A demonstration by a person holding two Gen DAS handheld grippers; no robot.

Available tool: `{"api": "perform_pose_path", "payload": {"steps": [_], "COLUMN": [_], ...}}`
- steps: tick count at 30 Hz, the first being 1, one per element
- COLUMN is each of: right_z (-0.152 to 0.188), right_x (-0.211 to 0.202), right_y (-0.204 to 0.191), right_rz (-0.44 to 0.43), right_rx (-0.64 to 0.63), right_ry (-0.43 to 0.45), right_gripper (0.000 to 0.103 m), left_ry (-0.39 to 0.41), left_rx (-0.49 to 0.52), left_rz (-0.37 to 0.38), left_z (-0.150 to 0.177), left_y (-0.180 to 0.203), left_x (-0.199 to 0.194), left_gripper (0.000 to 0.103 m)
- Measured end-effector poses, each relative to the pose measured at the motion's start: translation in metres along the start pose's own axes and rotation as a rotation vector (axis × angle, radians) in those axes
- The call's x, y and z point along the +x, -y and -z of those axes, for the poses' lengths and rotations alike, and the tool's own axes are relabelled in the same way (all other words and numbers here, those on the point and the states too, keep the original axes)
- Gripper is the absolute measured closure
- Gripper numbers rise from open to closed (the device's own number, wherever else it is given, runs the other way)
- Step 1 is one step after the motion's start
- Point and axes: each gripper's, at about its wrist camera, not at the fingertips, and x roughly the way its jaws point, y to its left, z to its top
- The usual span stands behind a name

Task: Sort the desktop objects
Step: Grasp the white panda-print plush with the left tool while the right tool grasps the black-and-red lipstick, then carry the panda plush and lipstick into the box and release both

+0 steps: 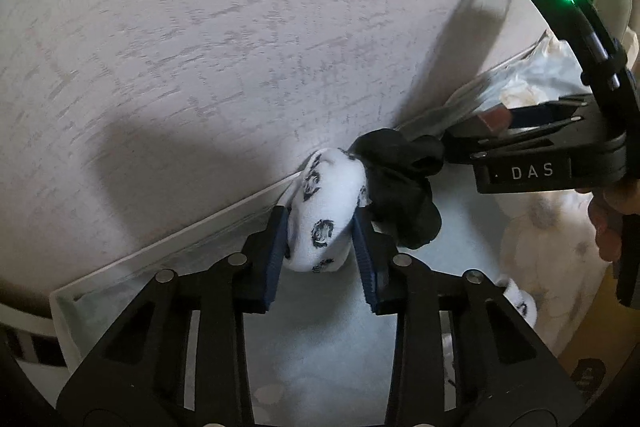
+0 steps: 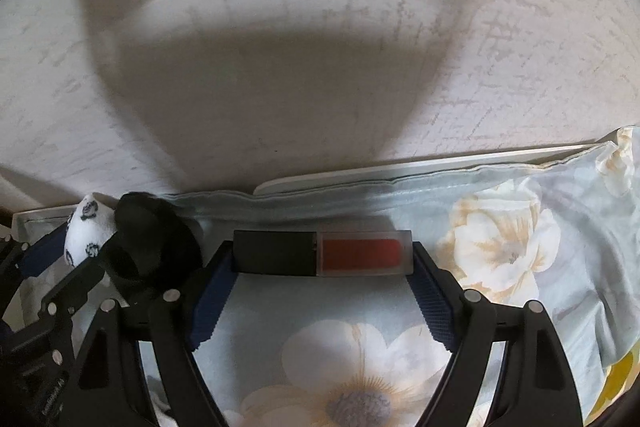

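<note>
My left gripper [image 1: 320,243] is shut on a rolled white sock with dark prints [image 1: 324,215], held over the white tray [image 1: 160,247]. A black sock bundle [image 1: 400,183] touches the white sock on its right. My right gripper [image 2: 322,255] is shut on a lip gloss tube [image 2: 324,253] with a black cap and a red clear body, gripped end to end. It also shows in the left wrist view [image 1: 520,131], to the right of the socks. In the right wrist view the white sock [image 2: 86,231] and black sock [image 2: 152,239] sit at the left.
A floral cloth [image 2: 500,239] lines the tray [image 2: 400,171] under the right gripper. A textured wall [image 1: 240,27] stands close behind the tray. A second white sock [image 1: 520,301] lies at the lower right in the left wrist view.
</note>
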Motion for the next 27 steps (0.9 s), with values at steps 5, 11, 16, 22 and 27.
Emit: {"api": "perform_pose_path", "payload": {"steps": [5,11,16,22,27], "right_z": [-0.002,-0.004,0.0,0.04,0.076], "right_x": [-0.013,-0.034,-0.07,-0.157,-0.212], "right_y": [0.0,0.0,-0.001,-0.005,0.002], "right_rz": [-0.016,-0.047,-0.116,-0.2,-0.27], "right_rx": [-0.014,-0.036,-0.073,-0.215,-0.339], "right_ry": [0.017,0.018,0.017,0.089,0.092], "right_gripper": [0.023,0.023,0.023,0.023,0.023], "left_ry": [0.003,0.022,0.035,0.063,0.069], "left_rx": [-0.008,0.012,0.025,0.047,0.054], "left_rz": [0.019,0.019,0.018,0.041,0.064], "left_z": [0.004,0.0,-0.006,-0.012,0.008], "left_y": [0.001,0.002,-0.002,0.022,0.044], "left_x": [-0.016,-0.047,-0.084,-0.147,-0.194], "left_gripper": [0.078,0.078,0.078,0.078,0.078]}}
